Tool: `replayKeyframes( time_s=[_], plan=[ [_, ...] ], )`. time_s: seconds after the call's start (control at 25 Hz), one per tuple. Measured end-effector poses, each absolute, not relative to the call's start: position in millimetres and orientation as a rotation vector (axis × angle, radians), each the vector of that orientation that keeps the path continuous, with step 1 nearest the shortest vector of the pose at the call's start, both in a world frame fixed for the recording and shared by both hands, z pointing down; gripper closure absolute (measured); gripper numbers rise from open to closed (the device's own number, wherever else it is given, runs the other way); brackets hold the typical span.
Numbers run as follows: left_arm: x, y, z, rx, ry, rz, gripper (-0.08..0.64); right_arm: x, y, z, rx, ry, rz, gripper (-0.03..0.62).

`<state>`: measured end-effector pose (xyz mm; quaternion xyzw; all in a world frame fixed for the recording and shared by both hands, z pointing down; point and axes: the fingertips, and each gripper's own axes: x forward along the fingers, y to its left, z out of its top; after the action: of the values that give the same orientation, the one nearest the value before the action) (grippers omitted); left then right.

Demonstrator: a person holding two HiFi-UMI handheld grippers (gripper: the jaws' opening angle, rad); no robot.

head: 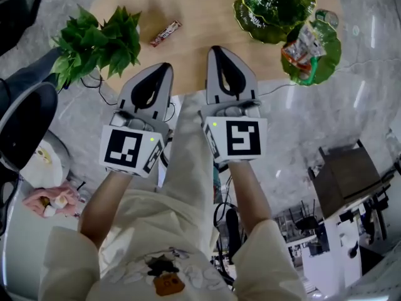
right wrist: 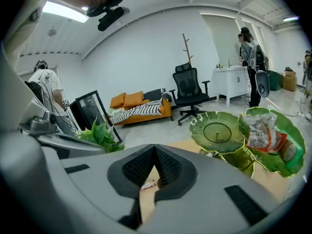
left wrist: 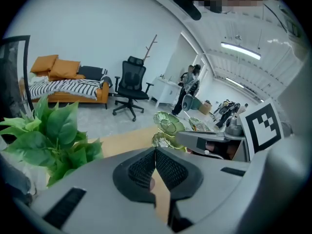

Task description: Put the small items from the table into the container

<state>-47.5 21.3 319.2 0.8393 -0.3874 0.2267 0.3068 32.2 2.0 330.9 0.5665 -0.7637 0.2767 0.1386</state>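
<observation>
Open office/lab rm: swivel chair (right wrist: 189,87), orange sofa (right wrist: 140,109), coat stand (right wrist: 186,47), strip lights (left wrist: 240,51), polished stone floor (head: 326,124).

A cream printed shirt (head: 144,231) was worn; the grey left gripper (head: 164,68) and right gripper (head: 216,50) were topped with black-and-white marker cubes (head: 241,137).

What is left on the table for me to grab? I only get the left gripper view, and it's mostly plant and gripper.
Observer: One candy bar lies on the table, just beside the plant.
Operator: Is anything in a dish already?
Observer: Yes. The leaf-shaped dish holds snack packets, and the round dish looks empty.
Operator: Is the other gripper carrying something?
Observer: No. The right gripper is shut with nothing in it.
</observation>
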Motion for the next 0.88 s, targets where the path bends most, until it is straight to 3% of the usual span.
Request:
replayKeyframes(
  time_s=[0.44,0.64,0.88],
  plan=[
    [-91,22,339,2.149,-1.081,0.594,0.551,-17,-7,366,1.534,-2.224,0.845,0.586],
    [-103,21,349,2.129,-1.101,0.584,0.551,-33,-12,385,1.483,-2.229,0.709,0.586],
    [-119,23,359,2.112,-1.116,0.601,0.551,-51,-5,420,1.433,-2.219,0.872,0.581]
  ],
)
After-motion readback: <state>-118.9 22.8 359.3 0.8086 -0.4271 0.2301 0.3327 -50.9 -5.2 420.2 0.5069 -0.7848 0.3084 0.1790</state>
